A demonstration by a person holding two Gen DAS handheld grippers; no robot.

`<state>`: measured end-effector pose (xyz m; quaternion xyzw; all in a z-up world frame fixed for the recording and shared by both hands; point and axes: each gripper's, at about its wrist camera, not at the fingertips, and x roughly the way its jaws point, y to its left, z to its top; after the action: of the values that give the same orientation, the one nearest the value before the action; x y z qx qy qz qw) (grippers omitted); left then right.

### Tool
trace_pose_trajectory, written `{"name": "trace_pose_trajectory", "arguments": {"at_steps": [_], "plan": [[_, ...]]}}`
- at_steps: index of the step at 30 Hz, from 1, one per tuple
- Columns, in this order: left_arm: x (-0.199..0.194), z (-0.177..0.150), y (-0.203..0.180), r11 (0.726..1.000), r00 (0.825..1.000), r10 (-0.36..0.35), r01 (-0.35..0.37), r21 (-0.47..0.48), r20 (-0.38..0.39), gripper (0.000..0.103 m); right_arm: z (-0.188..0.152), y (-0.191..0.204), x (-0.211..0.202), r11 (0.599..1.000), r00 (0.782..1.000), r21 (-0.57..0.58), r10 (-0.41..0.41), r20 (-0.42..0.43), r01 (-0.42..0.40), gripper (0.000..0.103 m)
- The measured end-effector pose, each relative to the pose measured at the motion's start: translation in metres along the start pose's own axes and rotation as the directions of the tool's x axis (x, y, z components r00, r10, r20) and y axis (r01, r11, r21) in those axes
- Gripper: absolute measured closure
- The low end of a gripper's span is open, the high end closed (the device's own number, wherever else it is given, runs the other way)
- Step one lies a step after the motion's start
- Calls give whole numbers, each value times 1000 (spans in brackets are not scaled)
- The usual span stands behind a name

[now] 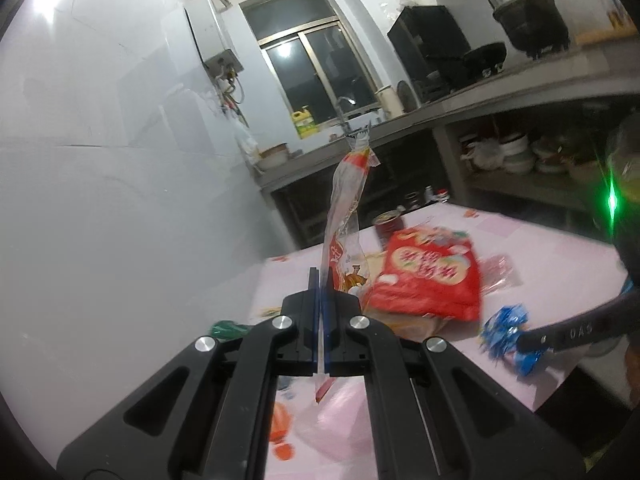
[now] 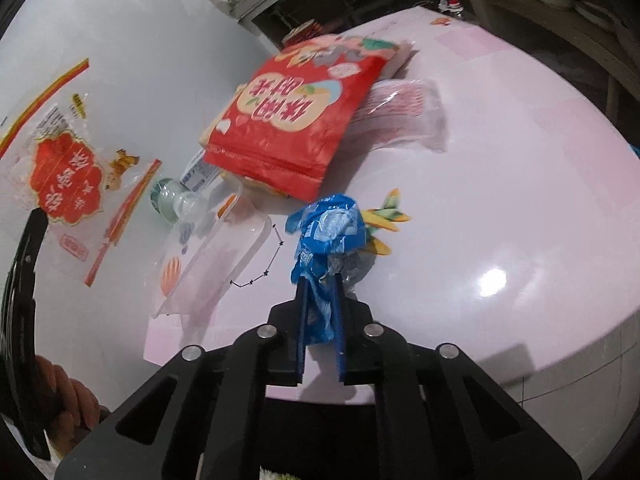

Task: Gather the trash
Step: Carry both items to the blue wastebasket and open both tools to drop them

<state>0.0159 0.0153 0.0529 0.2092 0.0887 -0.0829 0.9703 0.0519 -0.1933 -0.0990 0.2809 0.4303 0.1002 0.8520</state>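
At the far left, the left gripper (image 1: 322,280) has its jaws clenched flat on a clear wrapper with red print (image 1: 345,216), which stands up out of them like a limp flag, its tail hanging below the pads. I judge it is held high to keep it off the clutter while the other hand works. The right wrist view shows what the left cannot: the wrapper's broad printed face, and a person's hand (image 2: 74,396) around the left tool's handle.

Moving right across the pink bench (image 2: 500,184), a clear plastic tray (image 2: 224,264) lies tilted beside a small bottle with a green cap (image 2: 172,200). Behind them the red snack bag (image 2: 296,120) rests on a heap that includes a pink-striped clear packet (image 2: 400,112) sticking out from under it. All this trash sits uncollected.

Further right, the right gripper (image 2: 320,284) has its jaws grasping a crumpled blue wrapper (image 2: 328,232), pinched at its near end with the bunched part sticking out ahead. It lies low against the bench, so the grip looks just taken and the lift not yet made. From the left wrist view the same blue wad shows at the bench edge, side on, while only that view takes in the kitchen counter (image 1: 500,92) and window (image 1: 316,64) beyond. No bin shows in either view.
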Motion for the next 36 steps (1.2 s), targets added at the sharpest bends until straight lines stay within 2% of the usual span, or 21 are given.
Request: {"name": "trace_pose_trajectory", "arguments": {"at_steps": [7, 12, 16, 19, 21, 23, 24, 28, 29, 31, 32, 34, 35, 36], "plan": [[6, 25, -19, 991, 993, -121, 121, -63, -5, 103, -5, -29, -34, 998, 997, 50, 29, 69, -32, 94], [16, 36, -31, 971, 976, -214, 206, -122, -49, 103, -4, -47, -49, 996, 994, 78, 42, 105, -51, 95], [30, 44, -40, 940, 947, -307, 287, -184, -91, 103, -1, -58, -65, 994, 987, 88, 49, 155, -63, 95], [44, 54, -50, 907, 914, -389, 358, -224, -115, 103, 1, -69, -87, 995, 977, 93, 26, 214, -46, 95], [54, 62, -60, 872, 880, -458, 417, -256, -124, 103, 3, -80, -107, 993, 966, 111, -2, 259, -28, 95], [67, 74, -76, 824, 833, -537, 486, -290, -130, 103, 4, -98, -131, 990, 948, 143, -45, 314, 0, 95], [72, 78, -84, 808, 817, -562, 507, -300, -132, 103, 4, -104, -141, 987, 940, 158, -68, 335, 15, 95], [104, 105, -138, 701, 697, -697, 618, -356, -164, 103, 2, -149, -186, 957, 883, 266, -220, 414, 114, 95], [116, 112, -160, 673, 658, -730, 642, -368, -187, 103, 1, -164, -195, 944, 873, 305, -251, 419, 125, 95], [129, 120, -194, 650, 615, -756, 666, -367, -224, 103, -2, -191, -203, 919, 860, 366, -299, 413, 145, 95], [143, 123, -220, 618, 563, -785, 684, -388, -257, 103, -3, -207, -205, 902, 855, 400, -330, 401, 161, 95], [163, 122, -257, 575, 477, -818, 699, -425, -321, 103, -5, -233, -202, 876, 853, 449, -362, 376, 174, 95], [177, 121, -285, 555, 423, -828, 708, -436, -367, 103, -6, -247, -199, 861, 853, 475, -378, 360, 181, 95], [186, 119, -303, 546, 389, -830, 711, -442, -399, 103, -6, -260, -196, 850, 853, 492, -390, 347, 189, 95]]}}
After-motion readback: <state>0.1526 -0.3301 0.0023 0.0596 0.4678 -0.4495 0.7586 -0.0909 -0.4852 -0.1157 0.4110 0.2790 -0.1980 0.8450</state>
